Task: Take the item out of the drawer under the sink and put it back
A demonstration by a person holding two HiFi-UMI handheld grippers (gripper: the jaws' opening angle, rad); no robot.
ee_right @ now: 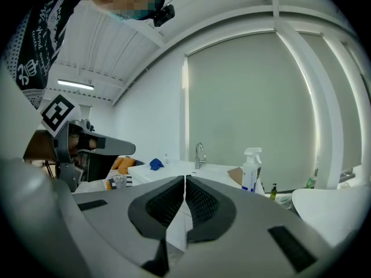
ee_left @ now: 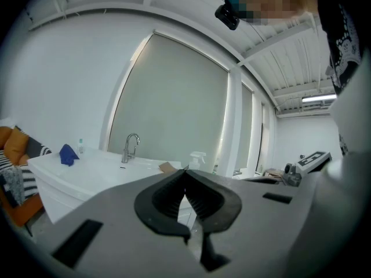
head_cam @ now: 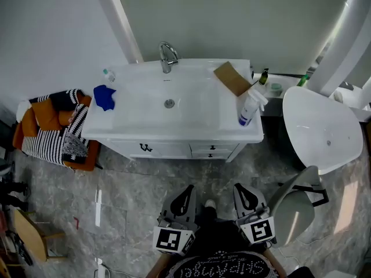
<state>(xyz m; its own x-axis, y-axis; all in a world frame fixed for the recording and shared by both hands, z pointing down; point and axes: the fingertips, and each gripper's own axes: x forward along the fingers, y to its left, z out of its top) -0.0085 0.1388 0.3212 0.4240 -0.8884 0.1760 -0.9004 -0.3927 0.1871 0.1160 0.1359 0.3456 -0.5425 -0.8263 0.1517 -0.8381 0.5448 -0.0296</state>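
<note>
Evidently the task is at its very start. No item is out, nothing is in hand, and opening, removal, return and closing all remain to be done.

The fingers of the left gripper are pressed together at the tips with nothing between them. The fingers of the right gripper are likewise closed on nothing. Both grippers are held side by side, low and near the person's body, and touch nothing.

Ahead of both sets of fingers, across a stretch of bare tiled floor, stands the white table that carries the sink. Its small drawers sit beneath the front edge, slightly nearer the right fingers, and are fully shut. The item is not visible and is presumably inside one of them.

Beyond the drawers, on the table:
- A spray bottle and a cardboard piece lie past the right fingers.
- A blue cloth lies far to the left of the left fingers.
- The faucet stands at the back.
</note>
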